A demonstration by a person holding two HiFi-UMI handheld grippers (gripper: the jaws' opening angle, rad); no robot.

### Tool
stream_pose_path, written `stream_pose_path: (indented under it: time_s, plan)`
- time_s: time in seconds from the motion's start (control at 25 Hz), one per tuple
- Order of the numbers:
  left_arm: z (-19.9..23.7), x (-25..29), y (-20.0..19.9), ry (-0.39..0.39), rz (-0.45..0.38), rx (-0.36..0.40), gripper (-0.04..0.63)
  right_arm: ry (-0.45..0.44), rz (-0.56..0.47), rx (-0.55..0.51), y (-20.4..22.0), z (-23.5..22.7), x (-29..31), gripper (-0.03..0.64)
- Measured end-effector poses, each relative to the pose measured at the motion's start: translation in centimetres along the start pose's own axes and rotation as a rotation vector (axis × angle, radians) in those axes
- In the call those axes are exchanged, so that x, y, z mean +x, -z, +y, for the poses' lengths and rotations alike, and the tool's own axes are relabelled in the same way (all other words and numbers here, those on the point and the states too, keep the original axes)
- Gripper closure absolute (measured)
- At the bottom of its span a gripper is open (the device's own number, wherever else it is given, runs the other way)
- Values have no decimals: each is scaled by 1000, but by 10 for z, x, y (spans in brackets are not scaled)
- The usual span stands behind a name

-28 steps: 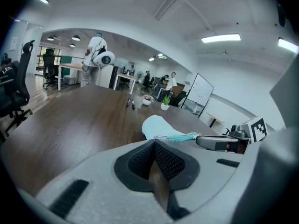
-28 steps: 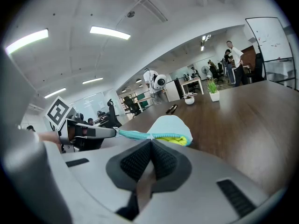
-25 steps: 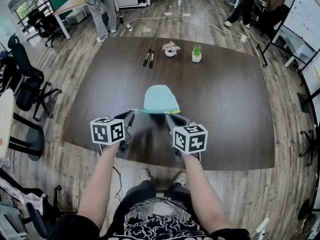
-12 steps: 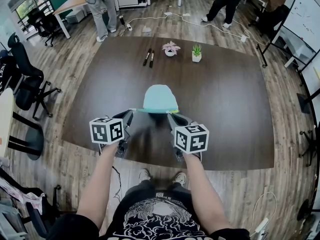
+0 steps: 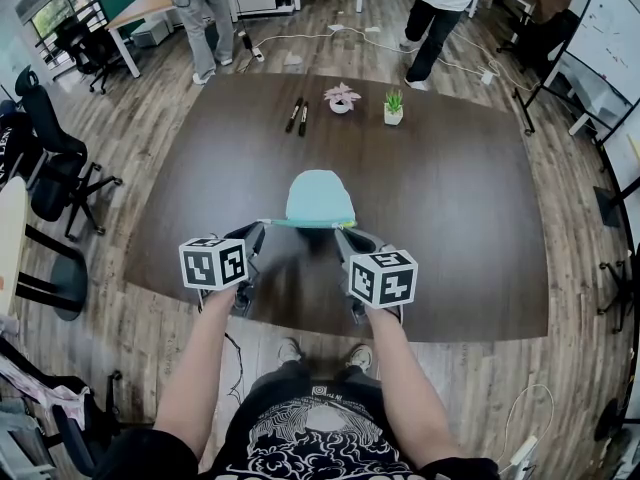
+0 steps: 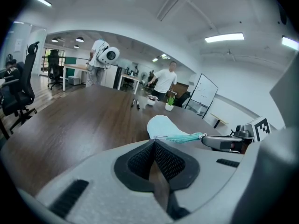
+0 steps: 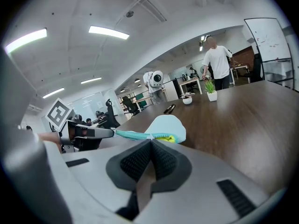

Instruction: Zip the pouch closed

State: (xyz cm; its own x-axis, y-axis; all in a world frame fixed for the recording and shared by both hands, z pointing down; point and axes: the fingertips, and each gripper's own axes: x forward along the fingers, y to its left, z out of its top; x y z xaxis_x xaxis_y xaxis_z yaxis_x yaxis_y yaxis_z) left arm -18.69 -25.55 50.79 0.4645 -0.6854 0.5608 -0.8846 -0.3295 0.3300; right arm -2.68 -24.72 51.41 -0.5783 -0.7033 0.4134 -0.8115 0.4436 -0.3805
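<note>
My left gripper (image 5: 262, 227) is clenched on the left end of the zipper (image 5: 310, 222), and its own view shows the teal band starting right at the closed jaw tips. From there the zipper runs straight across in front of me towards my other tool, pulled taut. That left-to-right line is the pouch's long axis and the one that matters for closing it. The pouch (image 5: 320, 196) itself, pale blue and rounded, rests on the dark table (image 5: 450, 218) just beyond both tips, its body lying away from me and its zipped edge nearest me. My right gripper (image 5: 339, 232) is also clamped tight on the zipper, close to its right end, beside a bit of yellow-green. I take that hold to be the pull, though I cannot make the pull out. Both hands are equally near the pouch, so I judge the left one anchors while the right one does the travelling along the band, with little run left. I cannot tell whether the teeth are fully joined. Counting: one pouch, one zipper and two grippers. Farther back on the table are two markers (image 5: 298, 116), one pink-flowered pot (image 5: 341, 98) and one green plant (image 5: 393, 107).
</note>
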Motion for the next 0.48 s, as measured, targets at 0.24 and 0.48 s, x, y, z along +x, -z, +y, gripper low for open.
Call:
stream_pose_path:
  time_s: [0.24,0.48]
  plan:
    - [7,-1,-3,-16,-9,-14,586,18,-6,11,-2,-8,-1,618]
    - [10,-1,-1,-24,-11,-23,586,31,-13,25,-3,-16,-4,618]
